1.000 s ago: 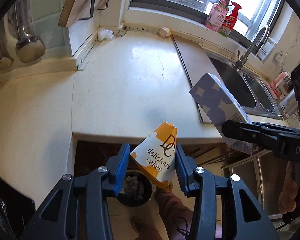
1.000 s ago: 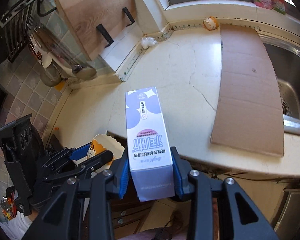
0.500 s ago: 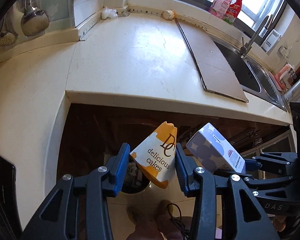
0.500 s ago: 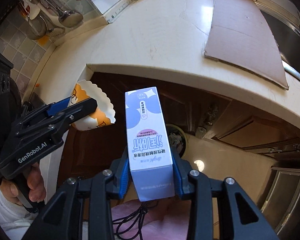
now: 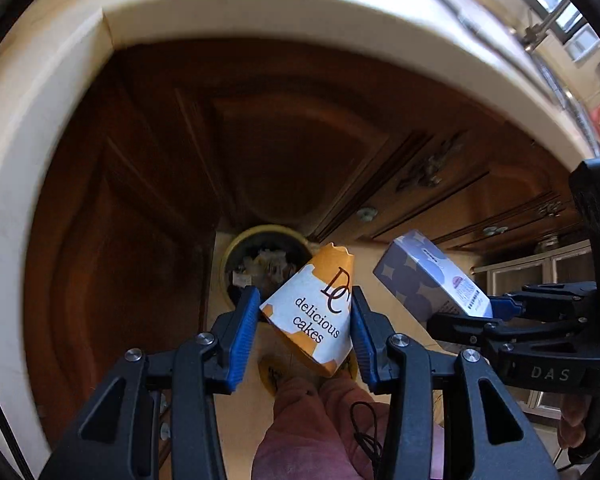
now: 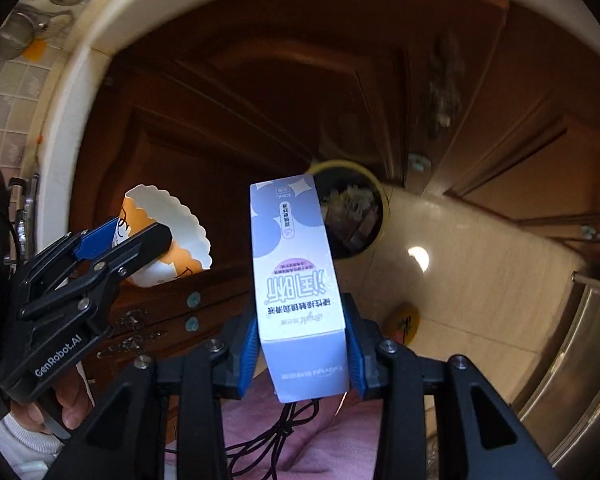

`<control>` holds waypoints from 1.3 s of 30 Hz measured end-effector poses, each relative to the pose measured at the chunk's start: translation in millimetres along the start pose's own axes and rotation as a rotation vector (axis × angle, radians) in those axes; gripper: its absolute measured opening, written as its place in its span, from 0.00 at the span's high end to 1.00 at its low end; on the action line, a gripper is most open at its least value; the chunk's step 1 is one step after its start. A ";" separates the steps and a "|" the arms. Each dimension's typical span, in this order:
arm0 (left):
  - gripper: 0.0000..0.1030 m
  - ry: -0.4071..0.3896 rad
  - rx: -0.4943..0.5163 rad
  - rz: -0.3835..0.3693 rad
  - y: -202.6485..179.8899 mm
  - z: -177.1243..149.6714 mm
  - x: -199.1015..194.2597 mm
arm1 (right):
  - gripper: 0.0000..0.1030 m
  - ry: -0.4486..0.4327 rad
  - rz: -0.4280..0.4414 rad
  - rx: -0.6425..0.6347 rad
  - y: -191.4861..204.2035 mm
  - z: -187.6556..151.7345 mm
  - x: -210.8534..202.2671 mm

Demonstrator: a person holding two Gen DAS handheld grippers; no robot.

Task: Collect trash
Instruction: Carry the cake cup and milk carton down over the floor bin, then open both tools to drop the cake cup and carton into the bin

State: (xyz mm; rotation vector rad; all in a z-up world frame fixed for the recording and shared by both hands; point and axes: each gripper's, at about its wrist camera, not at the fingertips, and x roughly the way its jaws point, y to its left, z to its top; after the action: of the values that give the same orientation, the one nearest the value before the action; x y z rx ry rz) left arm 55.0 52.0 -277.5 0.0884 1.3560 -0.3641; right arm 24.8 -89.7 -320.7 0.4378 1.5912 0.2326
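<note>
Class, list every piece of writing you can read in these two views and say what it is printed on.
"DC delicious cakes": orange-and-white paper cake cup.
"GenRobot.AI": left gripper, on its black body.
"DAS": right gripper, on its body, cut off.
Pale purple carton: large Chinese characters, upside down; small print unreadable.

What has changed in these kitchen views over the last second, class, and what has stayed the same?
Both tools dropped from above the counter to below its edge, toward the bin on the floor. Unchanged: the left tool grips the cake cup, the right tool the box; nothing released.
</note>
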 end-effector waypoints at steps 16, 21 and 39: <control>0.58 0.111 -0.061 0.024 1.9 -13.8 109.1 | 0.64 0.144 -0.006 0.147 -44.2 1.0 84.2; 0.57 0.126 -0.077 0.030 9.0 -14.6 128.4 | 0.64 0.192 -0.009 0.203 -56.8 7.3 112.1; 0.37 0.064 -0.130 0.104 39.3 16.0 145.2 | 0.55 0.160 -0.057 0.136 -32.3 65.6 137.2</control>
State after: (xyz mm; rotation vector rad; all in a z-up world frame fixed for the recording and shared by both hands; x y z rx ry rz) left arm 106.1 54.9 -419.8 0.0629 1.4286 -0.1870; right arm 82.6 -69.6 -463.5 0.4880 1.7805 0.1178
